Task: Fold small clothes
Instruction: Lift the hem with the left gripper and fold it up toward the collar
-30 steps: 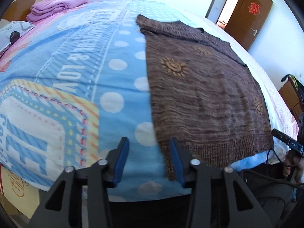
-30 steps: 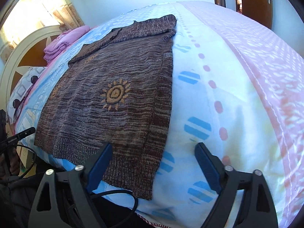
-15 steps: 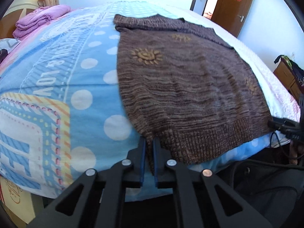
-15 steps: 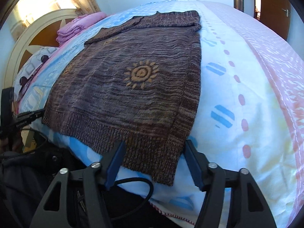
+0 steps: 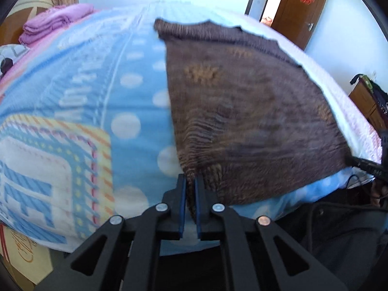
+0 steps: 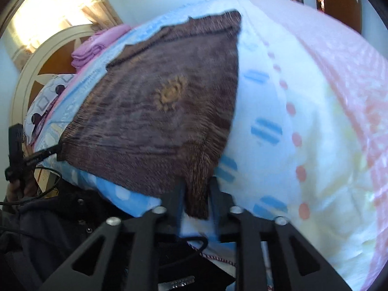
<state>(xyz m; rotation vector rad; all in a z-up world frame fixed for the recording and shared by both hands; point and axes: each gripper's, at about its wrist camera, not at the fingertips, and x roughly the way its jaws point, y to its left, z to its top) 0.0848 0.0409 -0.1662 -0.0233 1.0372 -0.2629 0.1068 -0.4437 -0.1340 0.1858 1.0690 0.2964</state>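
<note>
- brown knit sweater (image 5: 245, 111) lies spread flat on the bed (image 5: 80, 111), its ribbed hem at the near edge, a sun motif (image 6: 171, 94) on its front.
- left gripper (image 5: 189, 181) angles down at the hem's left corner, jaws clenched on the knit, which bunches between the blue pads.
- right gripper (image 6: 196, 189) tilts down at the hem's right corner; its jaws have just been closing and now pinch a fold of the ribbing.
- folded pink cloth (image 5: 52, 24) sits far off by the headboard.
</note>
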